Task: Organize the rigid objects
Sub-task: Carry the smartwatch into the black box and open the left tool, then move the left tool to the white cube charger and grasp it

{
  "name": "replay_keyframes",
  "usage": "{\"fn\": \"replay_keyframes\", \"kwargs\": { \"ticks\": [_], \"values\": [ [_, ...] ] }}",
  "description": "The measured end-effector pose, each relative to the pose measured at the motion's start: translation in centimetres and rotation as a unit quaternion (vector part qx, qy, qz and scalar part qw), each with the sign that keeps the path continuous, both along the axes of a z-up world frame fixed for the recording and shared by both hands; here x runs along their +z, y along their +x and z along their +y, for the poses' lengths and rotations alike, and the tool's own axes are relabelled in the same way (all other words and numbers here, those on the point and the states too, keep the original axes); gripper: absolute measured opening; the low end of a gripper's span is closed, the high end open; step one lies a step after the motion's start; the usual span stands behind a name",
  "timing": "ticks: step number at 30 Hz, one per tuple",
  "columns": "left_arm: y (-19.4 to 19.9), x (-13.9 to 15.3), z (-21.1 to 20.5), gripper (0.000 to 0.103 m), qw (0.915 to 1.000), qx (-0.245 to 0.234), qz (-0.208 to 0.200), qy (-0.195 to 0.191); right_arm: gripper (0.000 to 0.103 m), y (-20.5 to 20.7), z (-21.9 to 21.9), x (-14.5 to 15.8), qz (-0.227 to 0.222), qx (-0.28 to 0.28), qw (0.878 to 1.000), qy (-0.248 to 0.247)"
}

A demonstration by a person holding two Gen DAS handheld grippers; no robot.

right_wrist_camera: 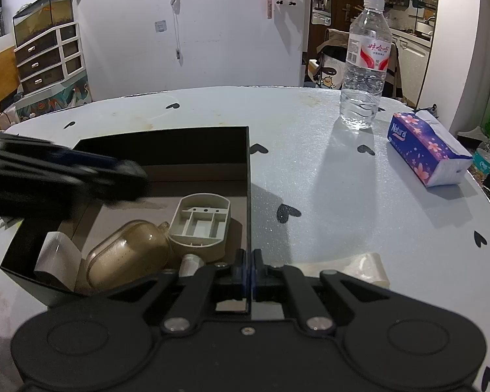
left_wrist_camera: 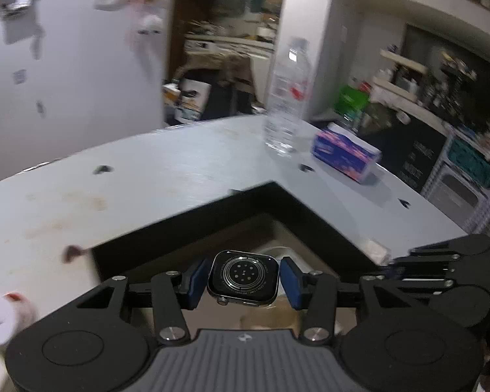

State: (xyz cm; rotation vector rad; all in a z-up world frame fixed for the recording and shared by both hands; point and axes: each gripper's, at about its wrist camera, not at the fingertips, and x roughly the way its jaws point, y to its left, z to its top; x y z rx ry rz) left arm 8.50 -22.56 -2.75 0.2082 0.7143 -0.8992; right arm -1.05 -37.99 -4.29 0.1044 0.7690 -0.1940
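A black open box (right_wrist_camera: 166, 143) sits on the pale table. My left gripper (left_wrist_camera: 243, 282) hovers over it, its blue pads (left_wrist_camera: 197, 281) standing slightly off a black smartwatch body (left_wrist_camera: 243, 277), back sensor facing the camera, so the watch appears just released. My right gripper (right_wrist_camera: 249, 271) is shut on the box's right wall (right_wrist_camera: 249, 176) near its front corner. Inside the box lie a brownish translucent case (right_wrist_camera: 127, 258), a beige plastic tray part (right_wrist_camera: 201, 225) and a white paper roll (right_wrist_camera: 57, 258). The left gripper shows blurred in the right wrist view (right_wrist_camera: 81, 176) over the box.
A water bottle (right_wrist_camera: 364, 62) stands at the table's far right, with a purple tissue pack (right_wrist_camera: 424, 148) beside it. A clear plastic wrapper (right_wrist_camera: 359, 266) lies right of my right gripper. A white round thing (left_wrist_camera: 3, 317) lies at the table's left edge.
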Motion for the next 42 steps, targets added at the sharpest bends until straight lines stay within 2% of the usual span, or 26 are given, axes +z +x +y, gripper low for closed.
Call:
{"fn": "replay_keyframes", "kwargs": {
  "ticks": [6,14,15,16,18,26,42],
  "values": [
    [0.4,-1.1,-3.9,0.049,0.9993,-0.027,0.021,0.015,0.003,0.0,0.0,0.0,0.000,0.000,1.000,0.000],
    [1.3,-2.0,-5.4,0.050,0.9985,-0.028,0.043,0.015,0.003,0.0,0.0,0.0,0.001,0.000,1.000,0.000],
    [1.4,-2.0,-5.4,0.054,0.9983,-0.025,0.050,0.015,0.003,0.0,0.0,0.0,0.001,0.000,1.000,0.000],
    [1.5,-2.0,-5.3,0.068,0.9982,-0.021,0.056,0.013,0.003,0.0,0.0,0.0,0.001,0.000,1.000,0.000],
    [1.5,-1.8,-4.9,0.077,0.9982,-0.013,0.057,0.008,0.003,0.0,0.1,0.0,0.001,0.000,1.000,-0.001],
    [0.5,-0.7,-3.5,0.080,0.9984,-0.015,0.053,0.014,0.003,0.0,0.2,0.0,0.003,0.001,1.000,-0.002],
    [-2.2,0.9,0.6,0.098,0.9991,-0.004,0.033,0.025,0.003,0.0,0.0,0.1,0.003,0.000,1.000,-0.003]
  ]
}}
